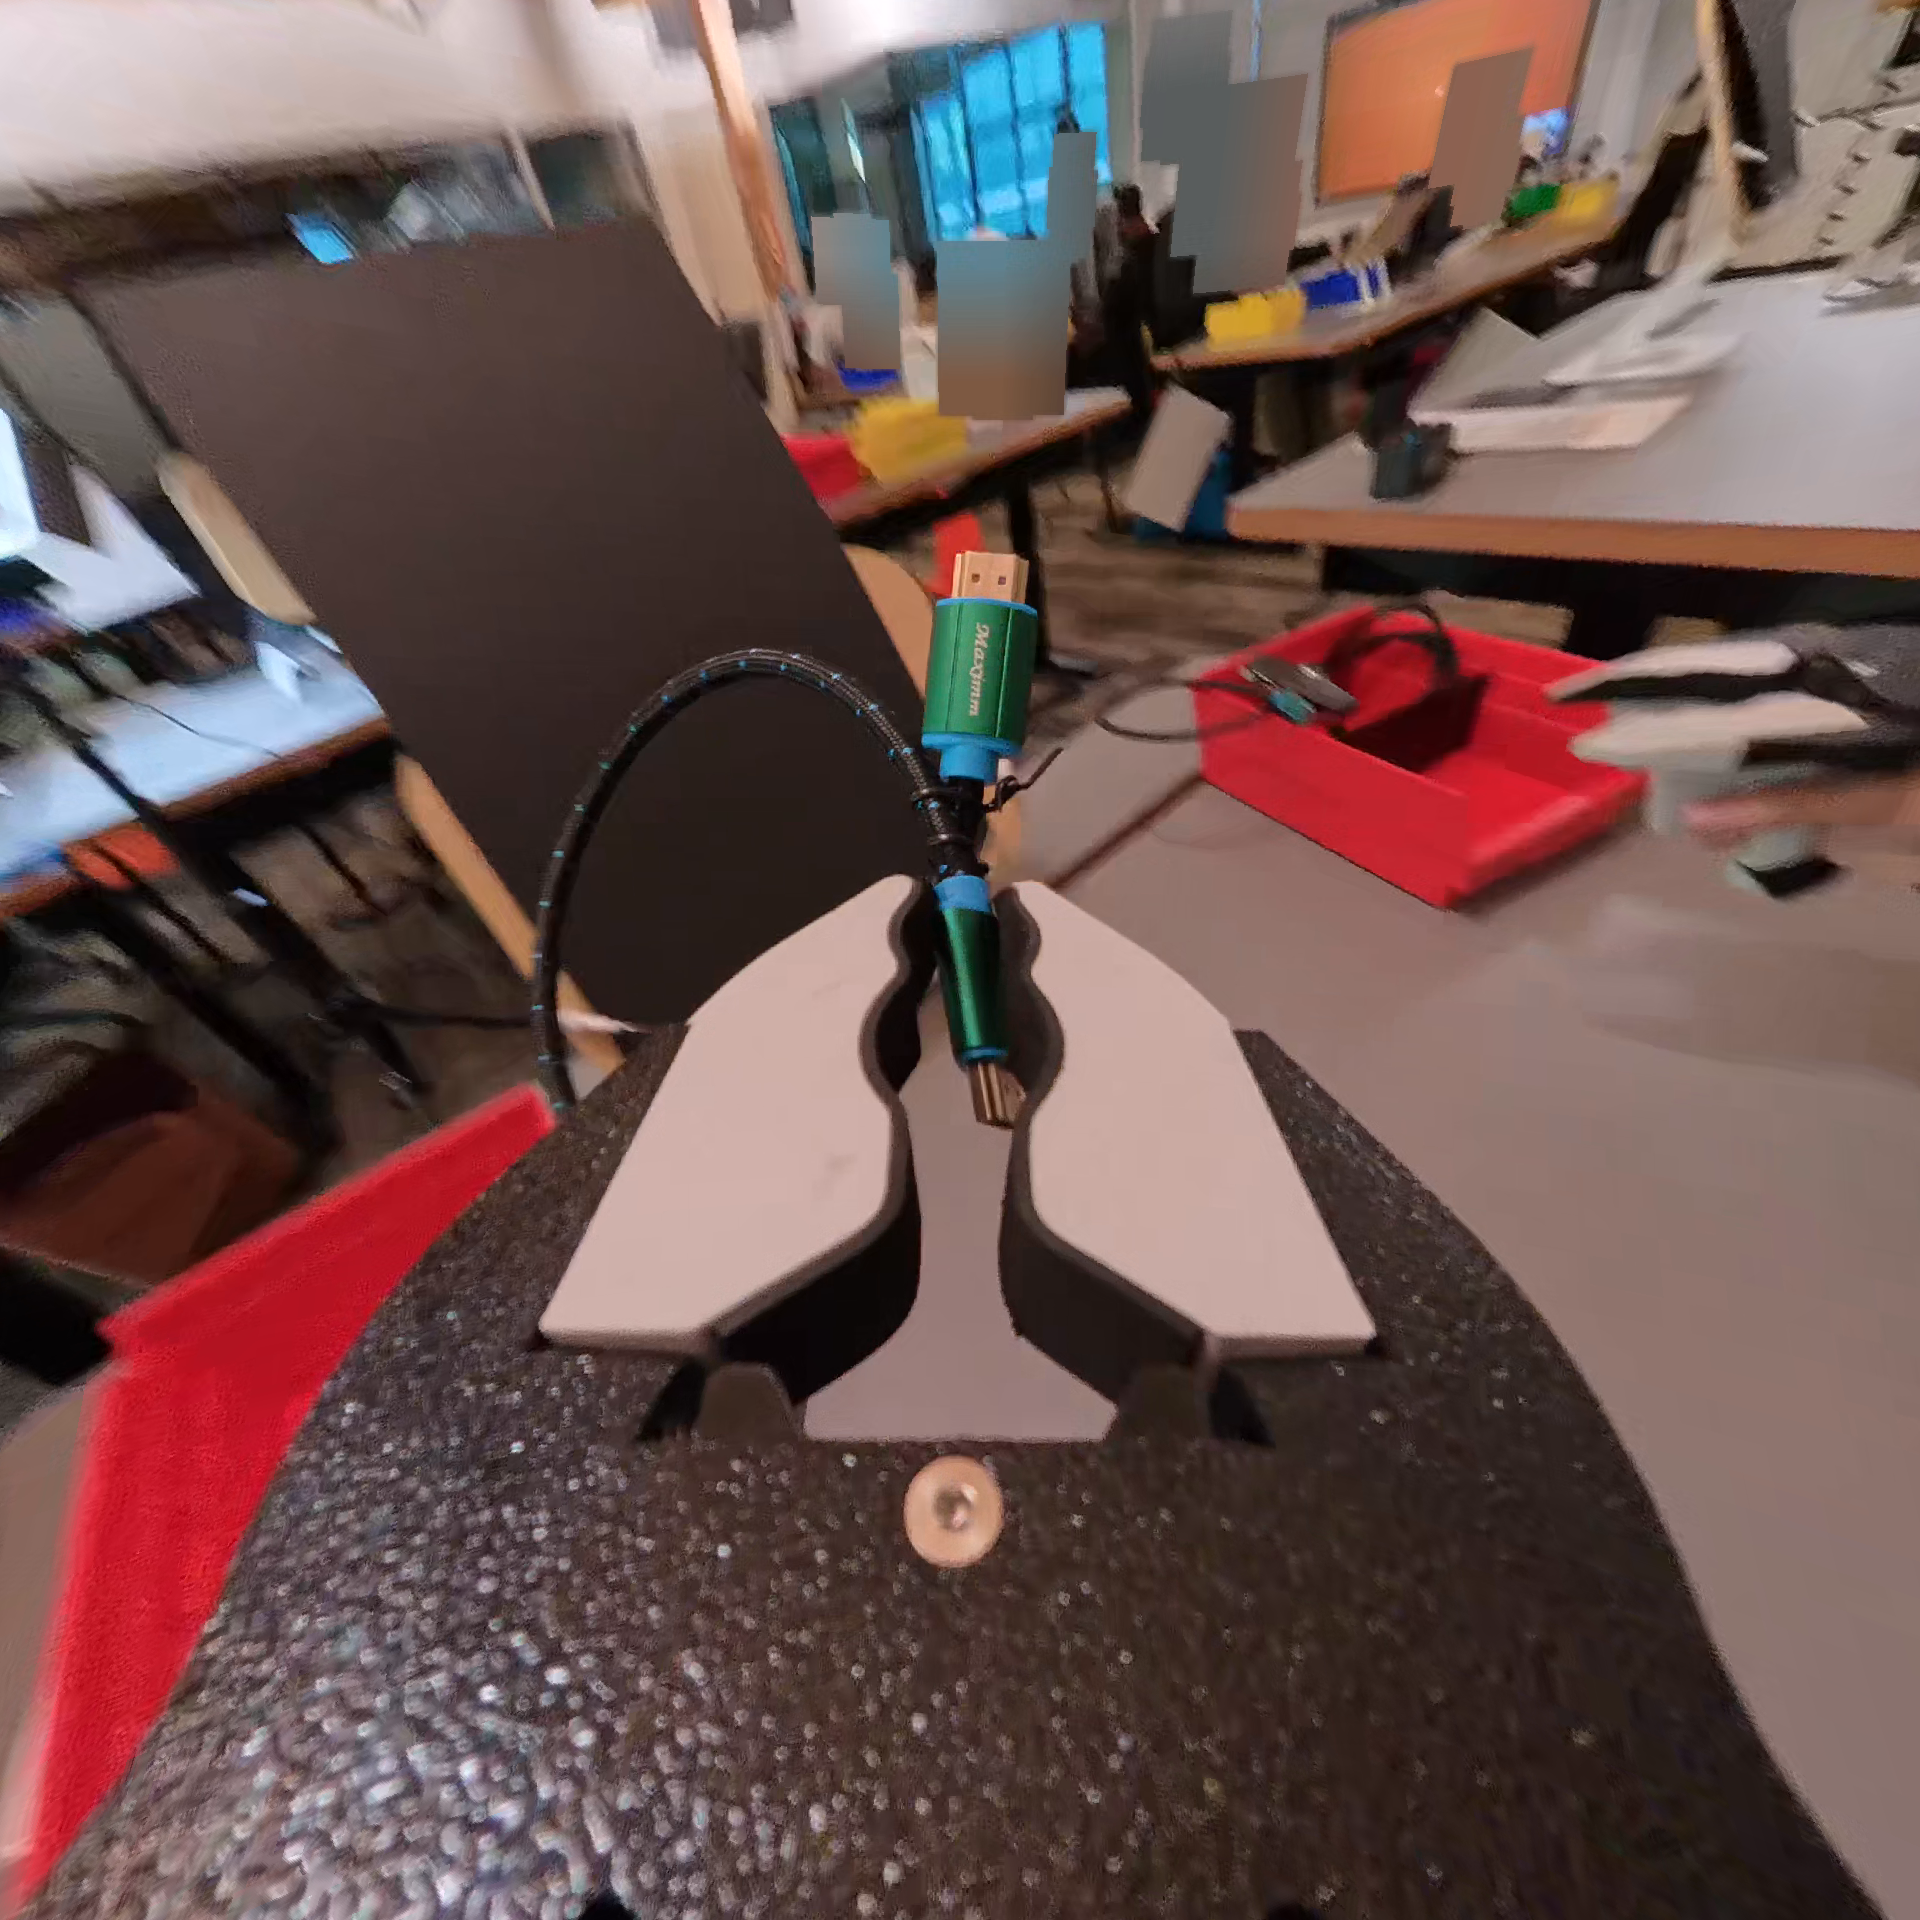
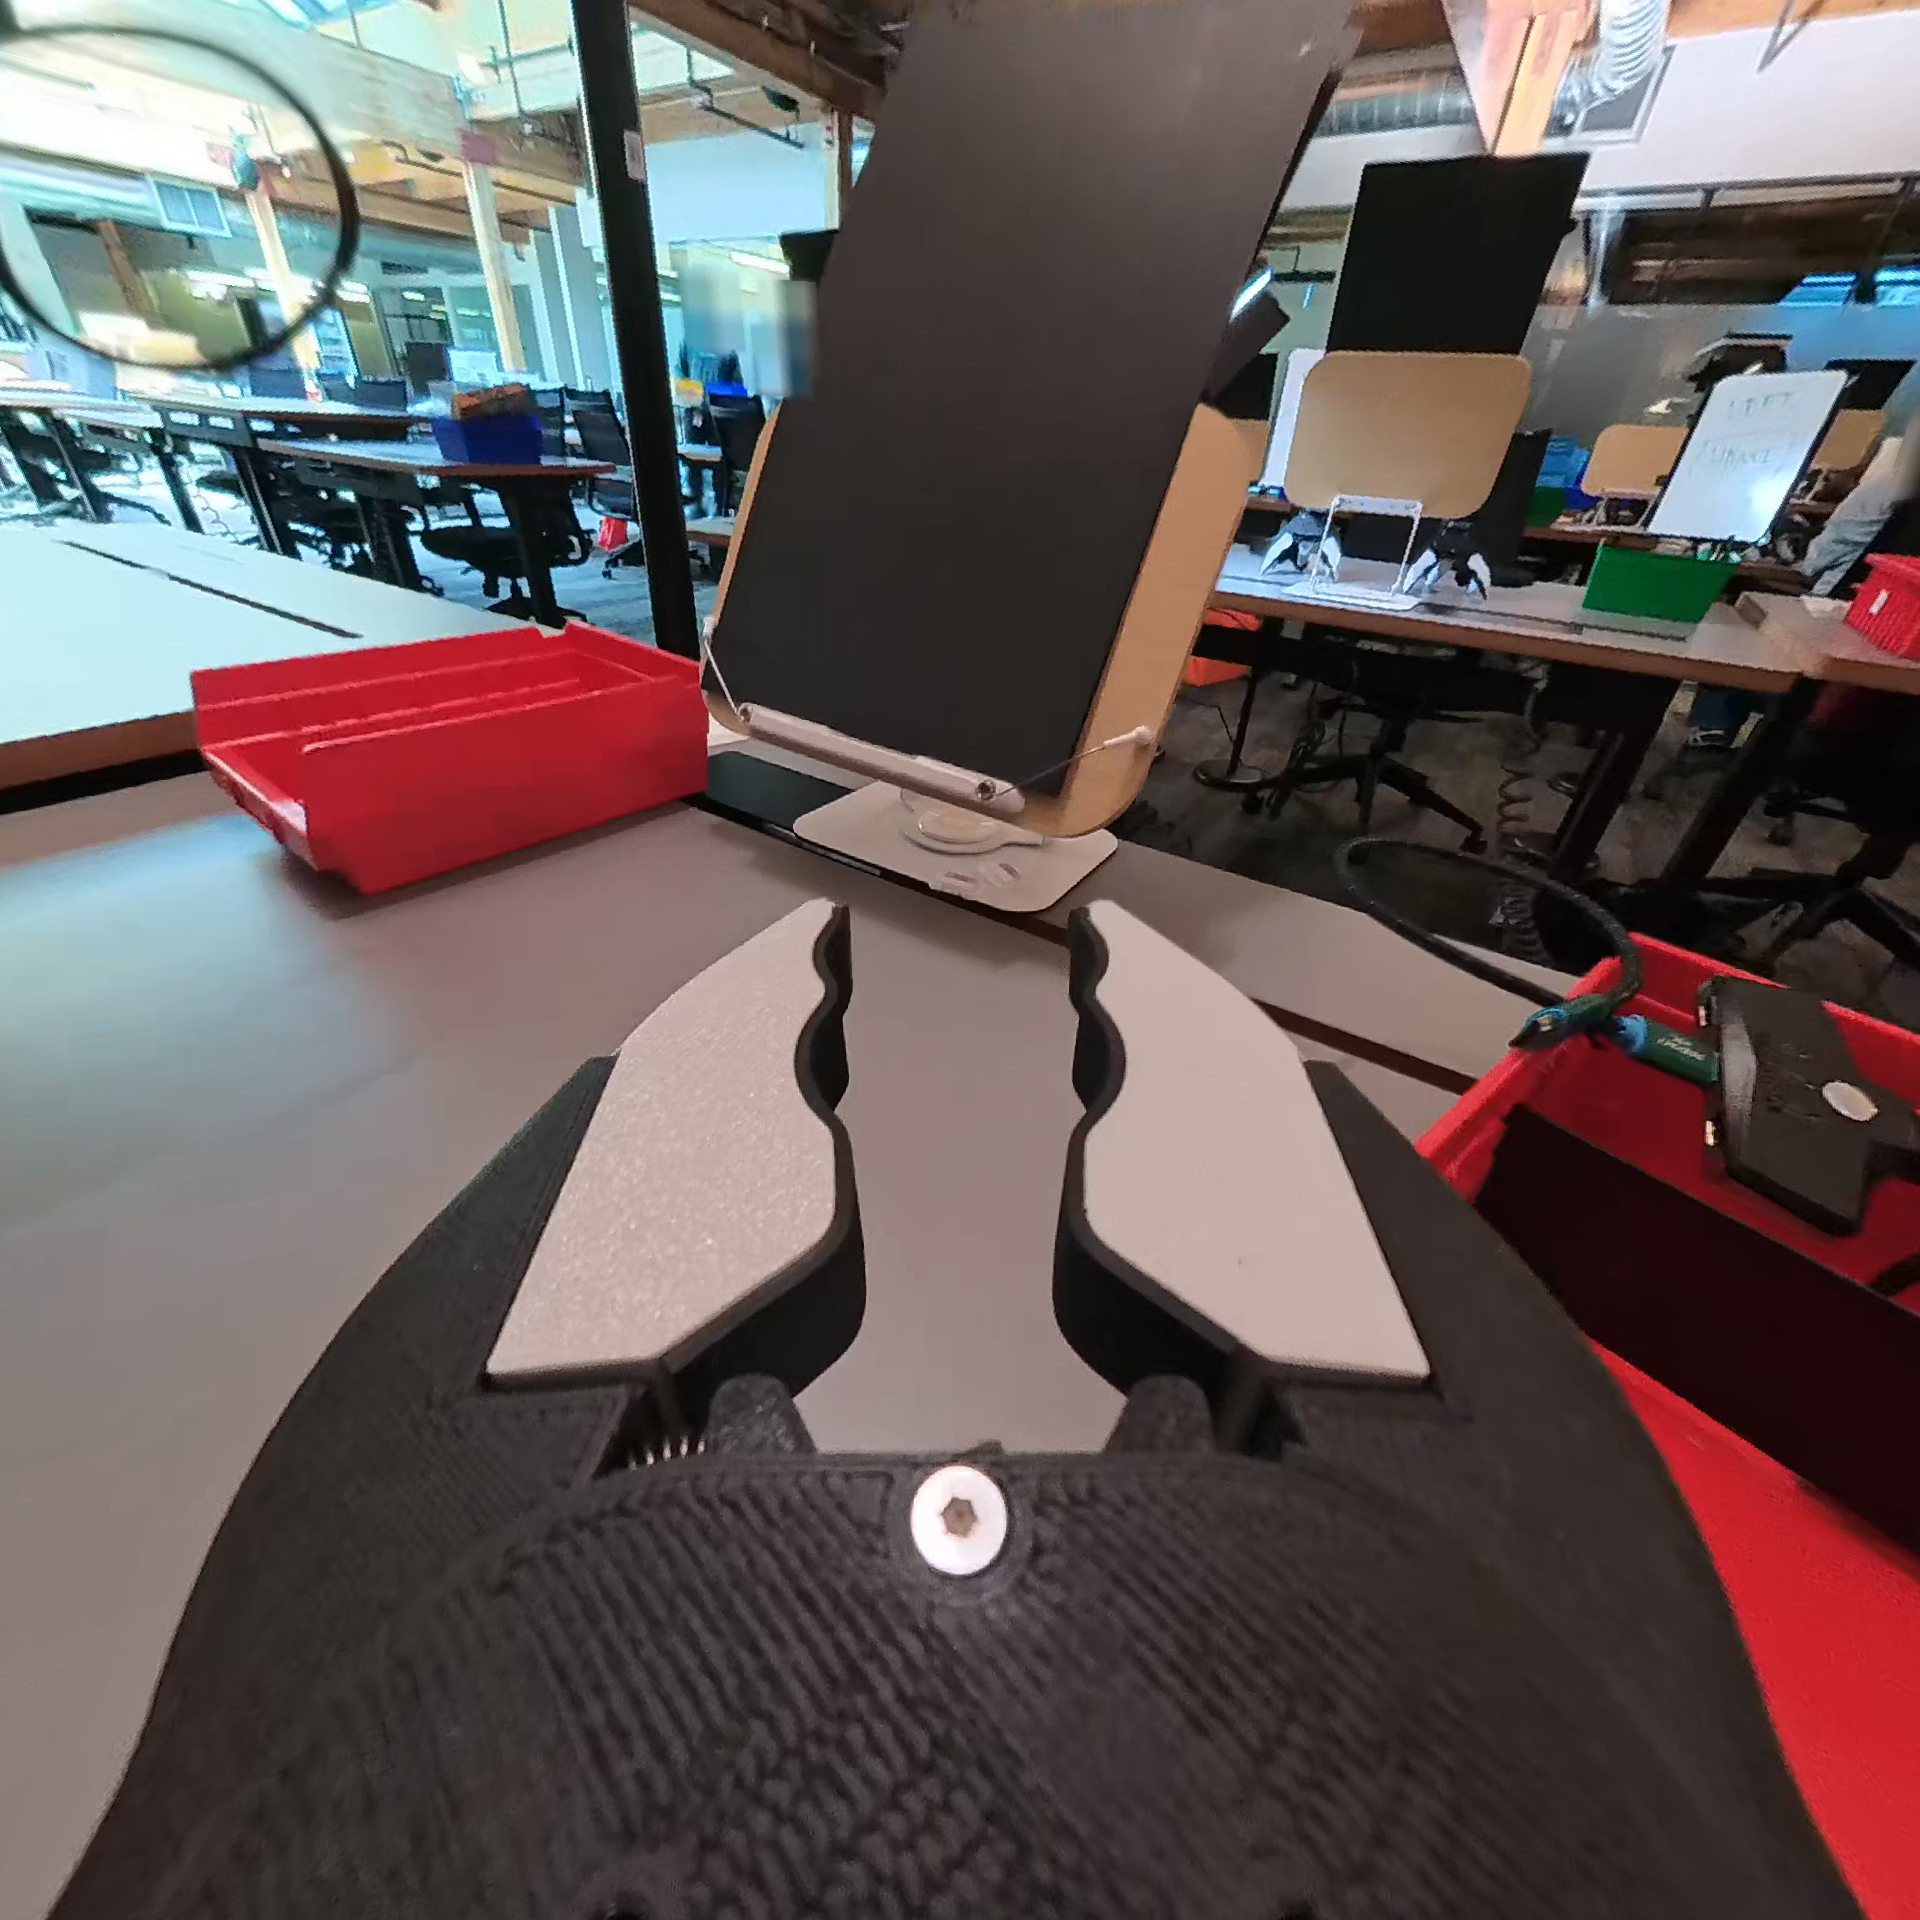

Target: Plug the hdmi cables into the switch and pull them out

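In the left wrist view, the left hand-held gripper is pinching one green plug of a short braided HDMI cable between its fingertips, the gold tip of that plug pointing back toward the camera. The cable is looping out to the left of the fingers and curling back, so its second green plug is standing upright just beyond the fingertips, tied to the cord with a black twist tie. The whole thing is hanging in the air above the grey worktop. It is looking light; the metal shells are stiff and probably slick, the braid springy, so the rigid shell is the place to grip, never the gold tip. Far to the right, the right hand-held gripper is hovering near a red bin.

In the right wrist view, that same gripper is standing wide and empty over the worktop. To its right, a red bin is holding the black switch, with another green-plugged cable touching its near-left edge; whether it is seated I cannot tell. Ahead of the fingers a dark board on a stand is leaning, with another red bin ahead to the left.
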`<state>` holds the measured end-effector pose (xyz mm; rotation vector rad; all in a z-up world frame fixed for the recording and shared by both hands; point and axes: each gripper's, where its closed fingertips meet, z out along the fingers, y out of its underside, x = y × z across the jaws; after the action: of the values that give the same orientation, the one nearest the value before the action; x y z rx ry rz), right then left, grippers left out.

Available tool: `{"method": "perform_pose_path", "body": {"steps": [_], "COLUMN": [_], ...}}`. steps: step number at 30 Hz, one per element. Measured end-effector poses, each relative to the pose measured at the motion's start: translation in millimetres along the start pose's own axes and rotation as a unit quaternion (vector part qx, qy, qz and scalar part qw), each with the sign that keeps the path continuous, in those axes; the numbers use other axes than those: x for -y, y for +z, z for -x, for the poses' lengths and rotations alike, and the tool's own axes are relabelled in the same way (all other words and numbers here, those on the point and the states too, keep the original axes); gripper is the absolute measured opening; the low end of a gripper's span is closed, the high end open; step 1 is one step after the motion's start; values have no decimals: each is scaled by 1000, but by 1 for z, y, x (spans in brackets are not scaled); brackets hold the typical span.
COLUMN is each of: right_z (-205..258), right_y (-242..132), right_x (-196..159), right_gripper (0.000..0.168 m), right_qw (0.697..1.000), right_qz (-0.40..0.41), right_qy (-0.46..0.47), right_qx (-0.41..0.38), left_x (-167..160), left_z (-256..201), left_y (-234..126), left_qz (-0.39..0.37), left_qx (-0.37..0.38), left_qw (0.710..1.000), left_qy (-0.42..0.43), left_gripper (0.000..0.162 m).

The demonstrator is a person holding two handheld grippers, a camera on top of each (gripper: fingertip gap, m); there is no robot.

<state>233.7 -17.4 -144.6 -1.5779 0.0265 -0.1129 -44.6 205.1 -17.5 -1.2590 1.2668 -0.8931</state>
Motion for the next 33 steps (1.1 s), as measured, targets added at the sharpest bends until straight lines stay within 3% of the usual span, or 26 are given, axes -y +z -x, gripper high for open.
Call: {"method": "perform_pose_path", "body": {"steps": [4,7,10,15,21,23,25,27,30,33], "right_z": [-8,-11,-10,-12,-20,-21,-22,-22,-20,-18], "right_y": [-13,-16,-14,-12,-10,-8,-5,-1,5,8], "right_x": [13,15,13,4,-3,-8,-15,-21,-31,-36], "right_gripper": [39,37,37,37,37,37,37,37,37,37], "right_qw": [999,999,999,1000,999,999,999,999,998,998], "right_qz": [-27,-34,-28,-13,-10,-1,9,17,32,45], "right_qy": [9,18,14,13,32,30,31,37,39,30], "right_qx": [-15,-15,-13,-16,-25,-27,-29,-28,-27,-28], "left_x": [-75,-153,-209,-259,-263,-262,-252,-230,-192,-163], "left_z": [-68,-92,-96,-95,-78,-101,-140,-158,-117,-19], "left_y": [18,34,42,44,29,21,9,2,4,3], "left_qz": [103,178,220,262,258,261,257,224,156,122], "left_qx": [-94,-62,-23,-19,-25,-116,-242,-296,-222,-67], "left_qw": [990,982,975,965,965,956,927,918,957,988], "left_qy": [-15,9,14,-2,-38,-76,-127,-141,-106,-67], "left_gripper": [12,12,12,11,11,15,25,34,43,39]}}
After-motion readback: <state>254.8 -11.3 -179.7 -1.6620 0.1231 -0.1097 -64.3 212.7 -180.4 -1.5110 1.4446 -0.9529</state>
